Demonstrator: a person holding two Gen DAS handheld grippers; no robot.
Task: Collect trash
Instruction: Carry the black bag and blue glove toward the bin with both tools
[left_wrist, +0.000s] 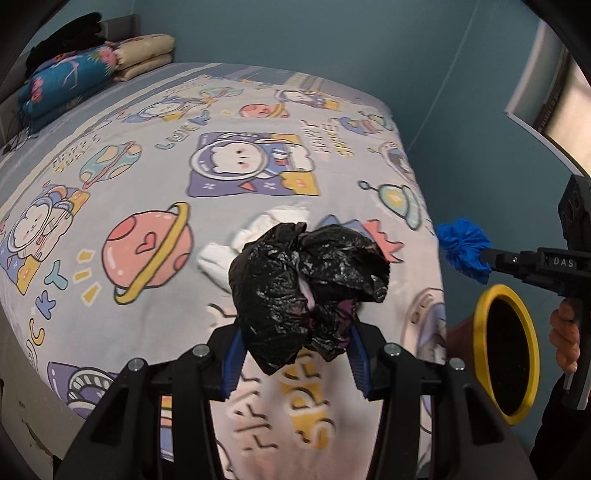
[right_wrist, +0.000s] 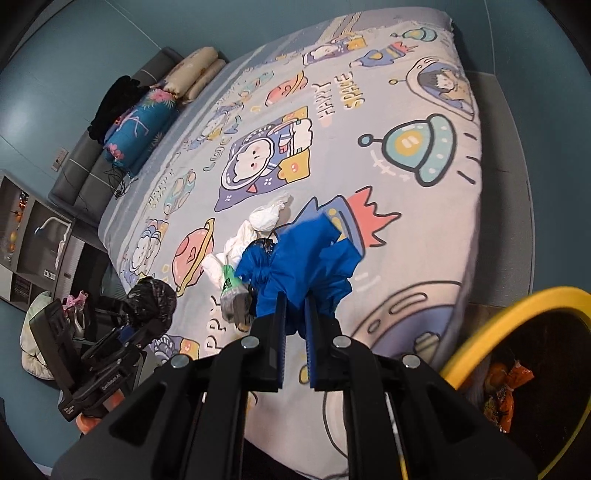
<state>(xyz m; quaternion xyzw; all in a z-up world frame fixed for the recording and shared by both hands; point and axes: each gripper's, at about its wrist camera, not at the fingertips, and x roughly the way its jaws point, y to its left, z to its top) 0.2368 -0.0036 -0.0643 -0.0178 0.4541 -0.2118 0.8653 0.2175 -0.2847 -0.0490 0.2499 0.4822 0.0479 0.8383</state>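
I have one crumpled black bag (left_wrist: 306, 291) clamped in my left tool (left_wrist: 295, 354), lifted above the bed (left_wrist: 110, 177). My right tool (right_wrist: 295, 325) is pinched tight on one blue plastic bag (right_wrist: 299, 266), also off the bedspread. Left lying on the bed I count one cluster of white crumpled wrappers (right_wrist: 258, 225) and one green-and-grey packet (right_wrist: 231, 295) just beside them. One yellow-rimmed bin (right_wrist: 491, 314) stands beside the bed's near corner, with one orange wrapper (right_wrist: 506, 387) inside. At the headboard end I see three folded quilts (left_wrist: 92, 70), and one dark garment (left_wrist: 70, 33) on top.
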